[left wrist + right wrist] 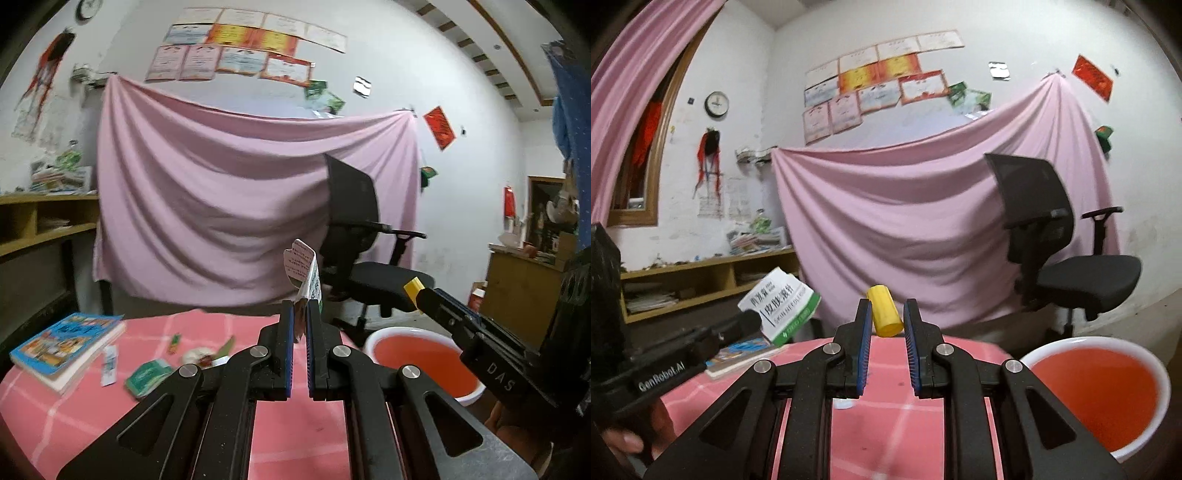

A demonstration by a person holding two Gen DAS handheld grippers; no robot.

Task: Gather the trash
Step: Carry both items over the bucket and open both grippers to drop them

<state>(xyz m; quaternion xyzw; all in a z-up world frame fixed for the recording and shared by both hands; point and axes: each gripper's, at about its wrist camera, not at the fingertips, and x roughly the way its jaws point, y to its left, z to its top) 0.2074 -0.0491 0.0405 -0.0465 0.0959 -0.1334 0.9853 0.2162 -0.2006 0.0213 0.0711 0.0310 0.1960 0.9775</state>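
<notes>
My left gripper (300,314) is shut on a flattened white and green carton (306,271), which sticks up above its tips over the pink checked table (280,428). From the right wrist, that carton (779,306) shows at the left on the other gripper's tip. My right gripper (886,315) is shut on a small yellow cylinder (883,312). The left wrist view shows the same cylinder (413,287) at the right, above the orange basin (424,356). The basin (1097,398) sits low beside the table. Several scraps (149,374) lie on the cloth.
A thick book (64,347) lies at the table's left edge. A black office chair (365,258) stands behind the table before a pink hanging sheet (221,192). Wooden shelves (40,221) line the left wall. A hand (622,441) holds the left gripper.
</notes>
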